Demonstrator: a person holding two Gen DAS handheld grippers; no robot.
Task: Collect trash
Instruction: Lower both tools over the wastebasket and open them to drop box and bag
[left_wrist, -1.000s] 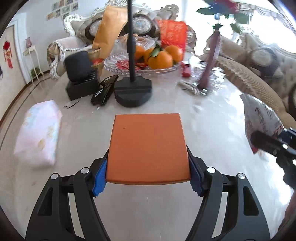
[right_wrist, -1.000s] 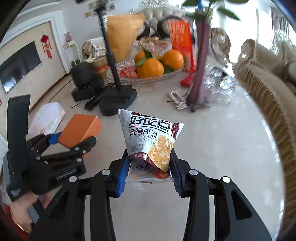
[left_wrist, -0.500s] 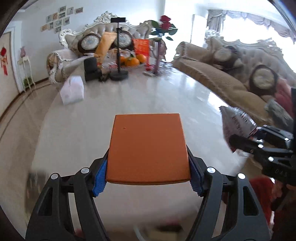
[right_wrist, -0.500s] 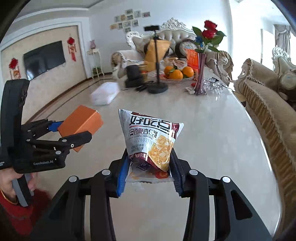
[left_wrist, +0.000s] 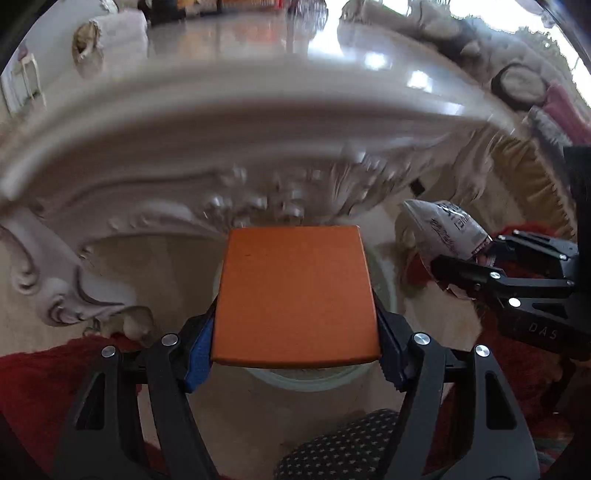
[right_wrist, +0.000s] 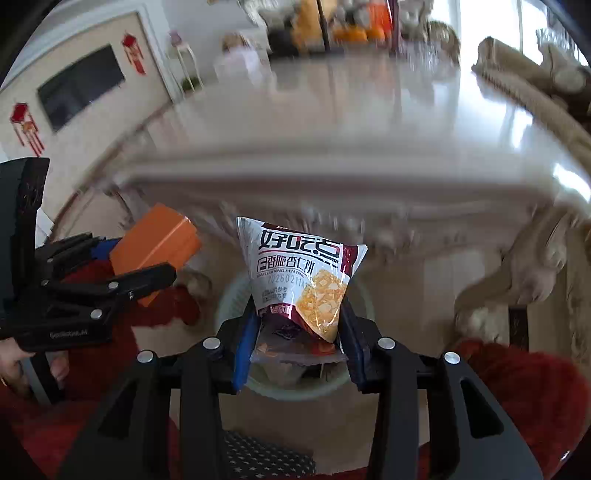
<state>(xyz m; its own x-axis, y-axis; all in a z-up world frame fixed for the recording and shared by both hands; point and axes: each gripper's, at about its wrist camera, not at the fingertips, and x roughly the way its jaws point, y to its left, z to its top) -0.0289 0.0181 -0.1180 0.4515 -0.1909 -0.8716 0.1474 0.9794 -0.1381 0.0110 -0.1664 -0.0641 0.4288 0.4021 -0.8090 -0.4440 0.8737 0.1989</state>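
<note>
Left wrist view: left gripper (left_wrist: 295, 350) clamped on an orange box (left_wrist: 295, 291), pinched by its two sides near the rear edge, flat face up, so it rides level and can fall straight once released. Held directly over a pale round bin (left_wrist: 314, 380) on the floor, probably the drop point for the trash. Only a crescent of the bin's rim visible below the box; inside hidden. Carved edge of the surface (left_wrist: 229, 122) smeared by motion blur above. Off to the right, right gripper (left_wrist: 458, 273) with a snack bag (left_wrist: 443, 232), partly cut by the frame edge.

Right wrist view: right gripper (right_wrist: 295, 343) closed on the snack bag (right_wrist: 303, 277), gripped at the crimped lower end, printed face upright, likewise above the bin (right_wrist: 236, 295), judged ready for dropping. Bin mostly covered by the bag; contents not discernible. Left gripper (right_wrist: 162, 275) at left with the orange box (right_wrist: 155, 240), tilted, beside the bin's rim. Far end of the surface (right_wrist: 369, 122) blurred; objects there unreadable.
</note>
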